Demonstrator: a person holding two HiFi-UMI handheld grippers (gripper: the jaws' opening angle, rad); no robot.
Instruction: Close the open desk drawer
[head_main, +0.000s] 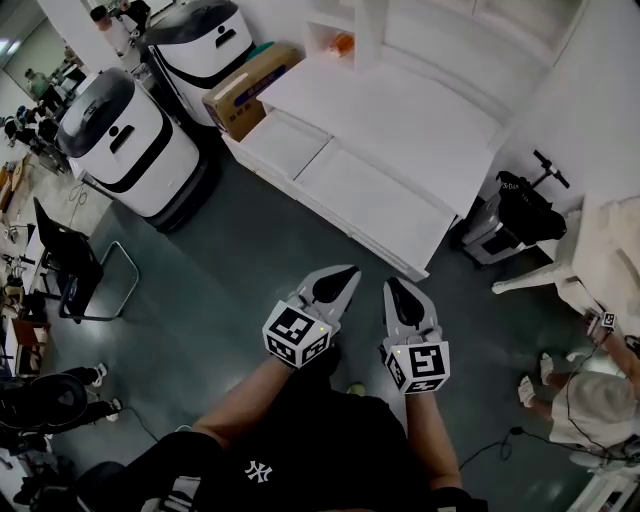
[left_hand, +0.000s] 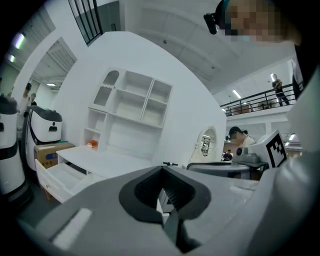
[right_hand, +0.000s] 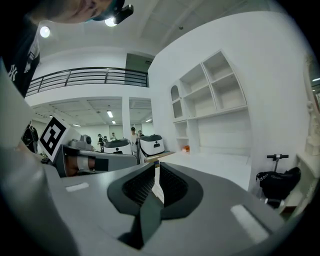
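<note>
A white desk (head_main: 400, 105) with a shelf hutch stands ahead of me in the head view. Two of its drawers are pulled out toward me: a smaller one (head_main: 282, 145) at the left and a wide one (head_main: 378, 200) at the right. My left gripper (head_main: 351, 271) and right gripper (head_main: 392, 285) are held close to my body, side by side, well short of the drawers, both shut and empty. In the left gripper view an open drawer (left_hand: 61, 176) shows at the lower left, beyond the shut left gripper (left_hand: 162, 168). In the right gripper view, the desk top (right_hand: 215, 161) lies beyond the right gripper (right_hand: 155, 165).
Two white wheeled machines (head_main: 128, 140) (head_main: 205, 42) and a cardboard box (head_main: 250, 85) stand left of the desk. A black chair (head_main: 72, 262) is at the far left. A black bag with a scooter (head_main: 525, 208) and a white chair (head_main: 590, 262) sit at the right. A person (head_main: 600, 400) crouches lower right.
</note>
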